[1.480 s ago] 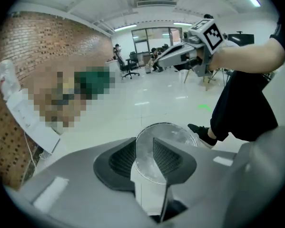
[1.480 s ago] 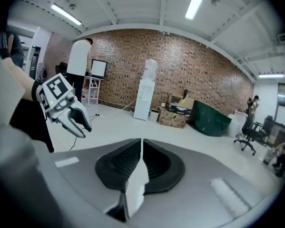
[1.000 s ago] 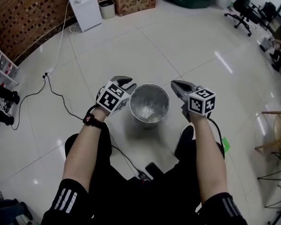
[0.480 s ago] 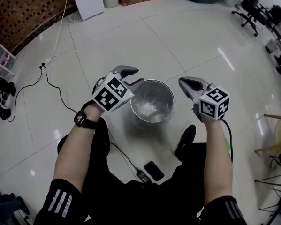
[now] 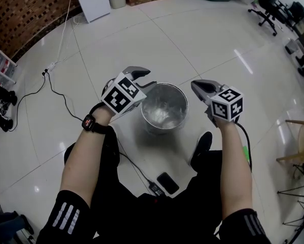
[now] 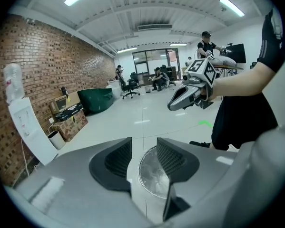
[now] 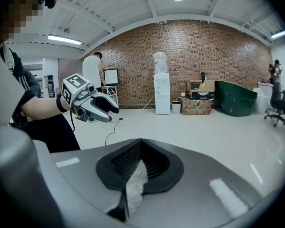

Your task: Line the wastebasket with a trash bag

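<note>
- The right gripper (image 7: 140, 146) has its jaws pressed together on a pinch of clear film. I take this for the edge of the trash bag (image 7: 134, 186), which hangs crumpled just under the pads.
- The left gripper (image 6: 144, 158) has its jaws standing apart, and they have just been opening. Nothing lies between them; the wastebasket (image 6: 152, 177) shows through the gap, below and beyond the tips.
- Both forearms reach forward and both grippers tip somewhat downward, one on each side of the basket with the tips turned inward. In the head view the left gripper (image 5: 147, 80) hangs over the left of the rim and the right gripper (image 5: 195, 85) sits just beside the right of it. I cannot tell whether either touches the metal.
- The wastebasket (image 5: 184, 117), a round shiny metal pail, stands on the floor (image 5: 202, 39) between the two pairs of jaws. The trash bag (image 5: 162, 113) shows as crinkled film inside it.
- The step in hand looks like fitting the bag's mouth to the rim, with the right side held and the left jaws free. Next, the left jaws need a fresh hold on the film's edge. It must then be drawn gently outward over the lip, since thin film tears and a light pail slides.
- Far beyond the right jaws stand a water dispenser (image 7: 162, 87) and a brick wall (image 7: 213, 51).
</note>
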{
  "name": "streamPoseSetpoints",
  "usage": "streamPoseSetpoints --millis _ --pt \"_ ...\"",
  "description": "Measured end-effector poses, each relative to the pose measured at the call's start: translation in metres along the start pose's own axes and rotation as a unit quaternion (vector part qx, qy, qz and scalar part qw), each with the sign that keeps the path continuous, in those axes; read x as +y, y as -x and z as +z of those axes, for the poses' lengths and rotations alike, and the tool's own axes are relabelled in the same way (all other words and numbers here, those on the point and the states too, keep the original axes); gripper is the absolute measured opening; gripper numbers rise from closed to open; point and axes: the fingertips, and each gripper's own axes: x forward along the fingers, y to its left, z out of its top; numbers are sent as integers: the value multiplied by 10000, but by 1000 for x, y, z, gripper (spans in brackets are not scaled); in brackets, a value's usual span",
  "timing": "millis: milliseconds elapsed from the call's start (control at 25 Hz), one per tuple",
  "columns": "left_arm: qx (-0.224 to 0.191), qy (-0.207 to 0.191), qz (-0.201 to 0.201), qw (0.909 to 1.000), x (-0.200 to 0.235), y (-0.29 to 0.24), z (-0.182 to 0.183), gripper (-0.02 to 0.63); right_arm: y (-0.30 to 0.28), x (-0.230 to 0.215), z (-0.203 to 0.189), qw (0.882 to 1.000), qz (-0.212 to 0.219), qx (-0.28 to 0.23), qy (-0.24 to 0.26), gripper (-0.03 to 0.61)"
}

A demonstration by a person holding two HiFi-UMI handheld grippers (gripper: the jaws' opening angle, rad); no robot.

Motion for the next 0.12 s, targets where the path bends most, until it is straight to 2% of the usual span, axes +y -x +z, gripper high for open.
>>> streamPoseSetpoints --millis 120 --pt "101 5 -17 9999 -2 -1 -7 160 -2 -3 -6 10000 -15 61 -74 6"
